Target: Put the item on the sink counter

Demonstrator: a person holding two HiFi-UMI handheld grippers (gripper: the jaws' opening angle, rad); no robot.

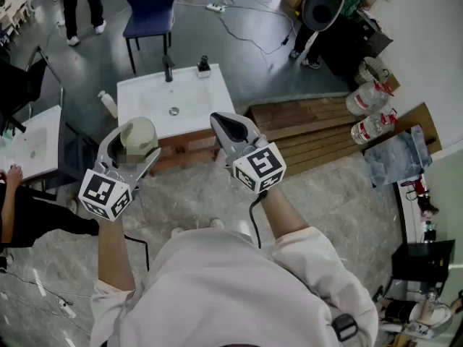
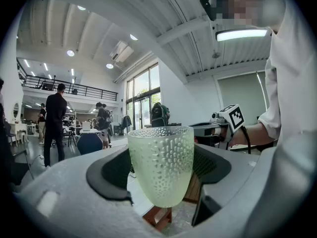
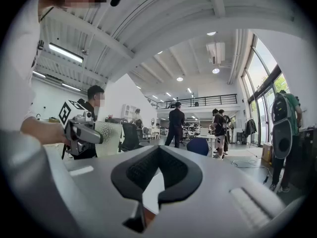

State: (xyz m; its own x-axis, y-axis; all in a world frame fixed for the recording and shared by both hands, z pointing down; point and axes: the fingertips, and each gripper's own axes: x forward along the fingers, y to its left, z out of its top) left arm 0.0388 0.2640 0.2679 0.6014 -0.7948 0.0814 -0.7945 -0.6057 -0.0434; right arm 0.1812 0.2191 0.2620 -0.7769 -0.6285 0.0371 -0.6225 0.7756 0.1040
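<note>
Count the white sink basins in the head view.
2. One white sink basin sits at the picture's centre, with a dark tap at its far edge. A second white sink basin is at the left edge, partly cut off. Others may lie beyond the frame.

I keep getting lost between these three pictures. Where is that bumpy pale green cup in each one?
Head view: the cup is left of centre, clamped in the left gripper.
Left gripper view: the cup stands dead centre between the jaws, large in the foreground.
Right gripper view: the cup is small, at middle left.
Shared landmark: the blue chair, seen behind in both gripper views.
</note>
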